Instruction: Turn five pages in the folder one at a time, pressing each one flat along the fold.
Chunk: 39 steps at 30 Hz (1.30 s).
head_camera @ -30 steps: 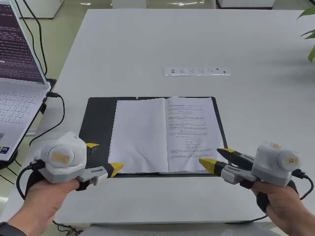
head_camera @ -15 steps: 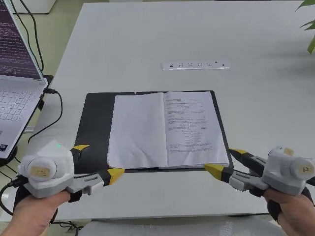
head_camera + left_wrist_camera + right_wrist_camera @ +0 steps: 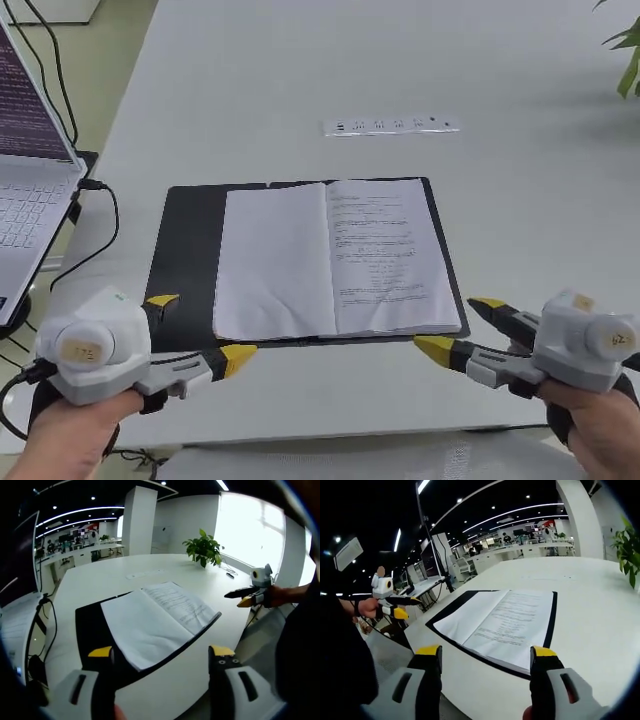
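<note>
Both tongs are spread wide, nothing pinched. White-bodied, yellow-tipped left tongs (image 3: 200, 326) sit just off the near left corner of the flat black folder (image 3: 185, 250). The matching right tongs (image 3: 461, 325) sit just off its near right corner, tips aimed inward at the paper. Folder lies open on the white workbench (image 3: 300, 70), between the two hands, well short of the white power strip (image 3: 390, 126). Blank white left page (image 3: 275, 260), printed white right page (image 3: 385, 250), fold (image 3: 329, 255) running away from the person. Change over the last second: right tongs were overlapping the near corner of the printed page, now they're clear of it and nearer the table edge. Left tongs backed off a little too. Headset camera moved as well, so part of the shift in frame is just that. Folder and pages look unchanged, lying flat, no sheet lifted. My read: a reset between pages or a pull-back before the next grab, not a turn in progress. Can't count how many of the five are done from this. Next move probably needs the right tongs back in to nip the free edge or corner of the printed page. Thin sheets on a stack, so the risk is catching two at once or creasing the corner. Open silver laptop (image 3: 25, 190) at far left is well apart, not in the way.
</note>
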Available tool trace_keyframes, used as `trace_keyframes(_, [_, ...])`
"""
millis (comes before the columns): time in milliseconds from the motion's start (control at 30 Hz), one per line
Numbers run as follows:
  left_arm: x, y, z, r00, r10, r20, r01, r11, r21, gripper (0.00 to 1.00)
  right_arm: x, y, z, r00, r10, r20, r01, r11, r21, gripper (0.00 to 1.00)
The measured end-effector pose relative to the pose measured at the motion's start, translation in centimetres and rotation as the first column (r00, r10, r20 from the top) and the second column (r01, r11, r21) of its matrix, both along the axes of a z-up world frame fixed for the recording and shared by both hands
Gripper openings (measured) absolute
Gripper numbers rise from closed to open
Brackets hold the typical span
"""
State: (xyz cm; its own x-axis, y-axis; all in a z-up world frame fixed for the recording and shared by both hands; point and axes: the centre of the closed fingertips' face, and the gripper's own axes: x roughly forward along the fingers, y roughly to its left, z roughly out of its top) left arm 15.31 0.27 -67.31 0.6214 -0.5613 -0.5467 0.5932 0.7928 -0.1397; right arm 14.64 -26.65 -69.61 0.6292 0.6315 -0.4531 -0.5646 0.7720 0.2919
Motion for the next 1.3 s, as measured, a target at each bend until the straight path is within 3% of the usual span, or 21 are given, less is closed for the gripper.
trace_keyframes(333, [0.4, -1.7, -0.3, 0.999, -0.044, -0.013, 0.044, 0.999, 0.004, 0.76, 0.1, -0.8, -0.1, 1.0, 0.002, 0.007, -0.001, 0.999, -0.041, 0.72])
trace_keyframes(900, [2.4, -7.9, -0.9, 0.987, -0.157, -0.027, 0.156, 0.988, -0.018, 0.75, -0.6, -2.5, -0.3, 0.999, -0.053, -0.008, 0.053, 0.998, -0.036, 0.72])
trace_keyframes(1000, [3.0, -9.0, -1.0, 0.987, -0.156, -0.033, 0.154, 0.987, -0.041, 0.74, -0.7, -2.8, -0.5, 0.998, -0.068, -0.018, 0.067, 0.997, -0.035, 0.74])
trace_keyframes(1100, [3.7, -10.9, -1.1, 0.987, -0.16, -0.036, 0.157, 0.985, -0.067, 0.73, -0.9, -2.9, -0.8, 0.998, -0.065, -0.024, 0.064, 0.997, -0.048, 0.74])
trace_keyframes(1300, [4.9, -15.3, -1.4, 0.971, -0.239, -0.025, 0.237, 0.97, -0.046, 0.72, -0.9, -3.1, -0.6, 0.997, -0.074, -0.023, 0.073, 0.997, -0.036, 0.74])
